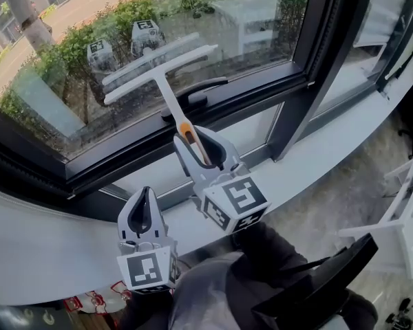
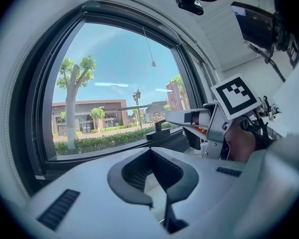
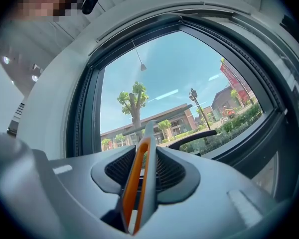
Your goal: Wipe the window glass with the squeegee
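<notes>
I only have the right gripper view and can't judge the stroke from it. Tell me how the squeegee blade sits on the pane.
Observer: In the head view the squeegee blade lies tilted across the window glass, right end higher up the pane, with its reflection right beside it.
Operator: Report the left gripper.
Observer: The left gripper is low over the sill, jaws together, empty, clear of the squeegee.

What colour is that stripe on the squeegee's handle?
Orange, running along the pale grey handle of the squeegee. The right gripper view shows it best.
</notes>
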Tool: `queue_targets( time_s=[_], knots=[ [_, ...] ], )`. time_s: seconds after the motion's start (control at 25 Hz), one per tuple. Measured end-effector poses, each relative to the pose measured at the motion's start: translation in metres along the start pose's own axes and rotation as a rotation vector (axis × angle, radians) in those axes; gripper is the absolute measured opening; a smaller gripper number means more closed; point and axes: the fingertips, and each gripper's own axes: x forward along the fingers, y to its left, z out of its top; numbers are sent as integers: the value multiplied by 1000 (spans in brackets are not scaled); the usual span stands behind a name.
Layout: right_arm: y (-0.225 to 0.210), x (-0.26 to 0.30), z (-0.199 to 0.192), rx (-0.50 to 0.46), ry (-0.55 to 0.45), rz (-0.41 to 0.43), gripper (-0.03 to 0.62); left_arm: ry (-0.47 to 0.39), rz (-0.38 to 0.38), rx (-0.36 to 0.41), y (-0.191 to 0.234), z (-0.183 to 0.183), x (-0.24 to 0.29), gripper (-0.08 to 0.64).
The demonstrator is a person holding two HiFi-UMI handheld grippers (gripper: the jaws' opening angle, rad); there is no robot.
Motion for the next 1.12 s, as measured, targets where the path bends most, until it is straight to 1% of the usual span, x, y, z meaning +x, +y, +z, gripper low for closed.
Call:
queue_targets(
  time_s=[0.28, 0.44, 0.68, 0.92, 1.12],
  knots=[
    [-3, -4, -9, 10, 21, -9, 127, 2, -17, 3, -4, 0, 1, -2],
    [-4, -4, -13, 16, 31, -4, 127, -9, -13, -5, -6, 1, 3, -2],
    [-11, -11, -20, 26, 44, -19, 127, 5, -47, 36, -13, -2, 5, -2],
    [-13, -11, -28, 38, 70, -25, 127, 11, -48, 23, -11, -1, 4, -2],
    [-16, -16, -40, 62, 103, -37, 126, -10, -48, 0, -10, -5, 1, -2]
  ],
)
